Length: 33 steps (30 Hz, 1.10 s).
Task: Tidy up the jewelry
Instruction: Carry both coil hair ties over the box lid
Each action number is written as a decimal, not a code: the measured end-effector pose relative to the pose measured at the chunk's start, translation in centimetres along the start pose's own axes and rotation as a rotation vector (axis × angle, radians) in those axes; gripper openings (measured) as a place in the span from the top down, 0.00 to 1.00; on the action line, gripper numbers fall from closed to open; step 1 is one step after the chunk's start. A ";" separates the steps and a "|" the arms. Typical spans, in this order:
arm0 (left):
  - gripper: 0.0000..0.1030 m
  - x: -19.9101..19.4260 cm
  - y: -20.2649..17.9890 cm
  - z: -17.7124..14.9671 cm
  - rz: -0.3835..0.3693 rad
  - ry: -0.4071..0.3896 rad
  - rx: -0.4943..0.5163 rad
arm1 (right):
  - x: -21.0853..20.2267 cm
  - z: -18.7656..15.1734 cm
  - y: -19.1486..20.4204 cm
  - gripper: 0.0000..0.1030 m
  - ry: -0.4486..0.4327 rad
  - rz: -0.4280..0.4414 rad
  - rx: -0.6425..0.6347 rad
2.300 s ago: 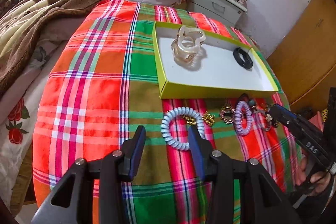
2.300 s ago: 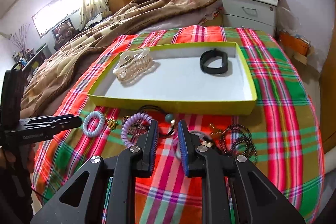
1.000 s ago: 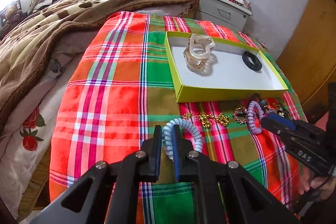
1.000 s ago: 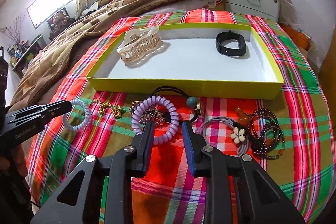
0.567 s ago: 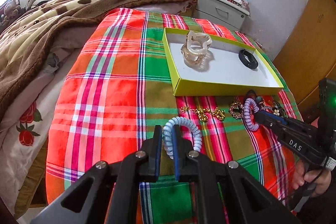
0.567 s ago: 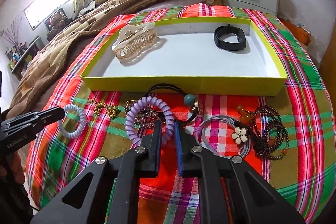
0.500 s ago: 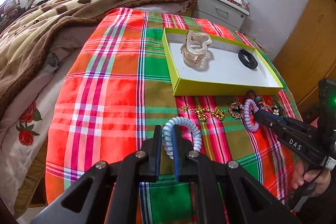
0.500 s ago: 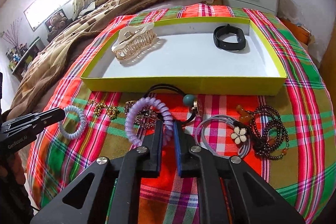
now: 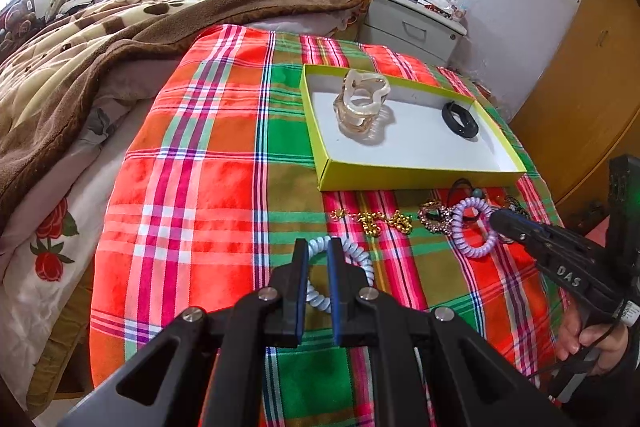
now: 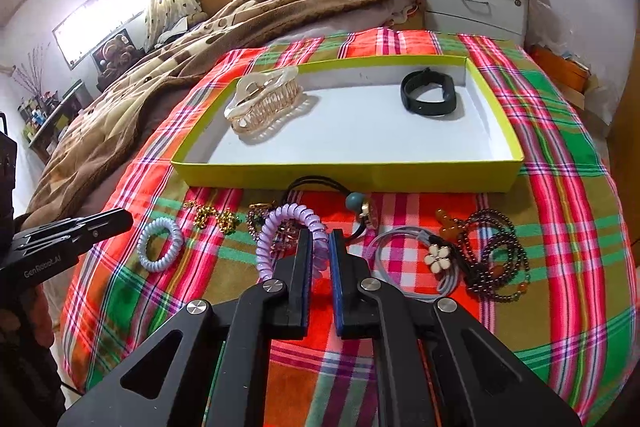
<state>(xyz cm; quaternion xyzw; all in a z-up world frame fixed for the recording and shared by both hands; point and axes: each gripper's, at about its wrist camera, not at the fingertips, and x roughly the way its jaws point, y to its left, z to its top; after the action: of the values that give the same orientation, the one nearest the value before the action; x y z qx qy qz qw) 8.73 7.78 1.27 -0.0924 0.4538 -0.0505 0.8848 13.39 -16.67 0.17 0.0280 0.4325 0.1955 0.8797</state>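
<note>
My left gripper is shut on a pale blue spiral hair tie, held just above the plaid cloth. My right gripper is shut on a purple spiral hair tie, which also shows in the left wrist view. A yellow-green box with a white floor holds a clear claw hair clip and a black band. In front of the box lie a gold chain, a black cord with a teal bead, a flower hair tie and dark bead bracelets.
The plaid cloth covers the bed's end. A brown blanket lies at the left. A white nightstand stands behind, a wooden wardrobe to the right. The cloth drops off at its left and near edges.
Both grippers closed on their spiral hair ties and lifted them slightly; over the last half second both moved a little back from the box.
</note>
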 end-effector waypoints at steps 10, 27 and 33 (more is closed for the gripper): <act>0.66 2.2 0.9 -0.7 -0.011 0.087 -0.006 | -0.3 -0.5 -0.2 0.92 0.014 0.010 -0.004; 0.90 3.2 -1.9 -0.2 0.142 0.085 0.141 | -0.9 0.0 -0.7 0.92 -0.009 0.020 0.000; 0.90 1.9 -1.9 1.0 0.077 0.047 0.100 | -1.4 0.6 -1.0 0.92 -0.028 0.023 0.005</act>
<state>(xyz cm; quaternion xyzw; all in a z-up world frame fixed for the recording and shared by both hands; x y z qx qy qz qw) 10.69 5.73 0.71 -0.0294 0.4745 -0.0410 0.8788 13.39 -18.07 1.37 0.0378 0.4204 0.2040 0.8833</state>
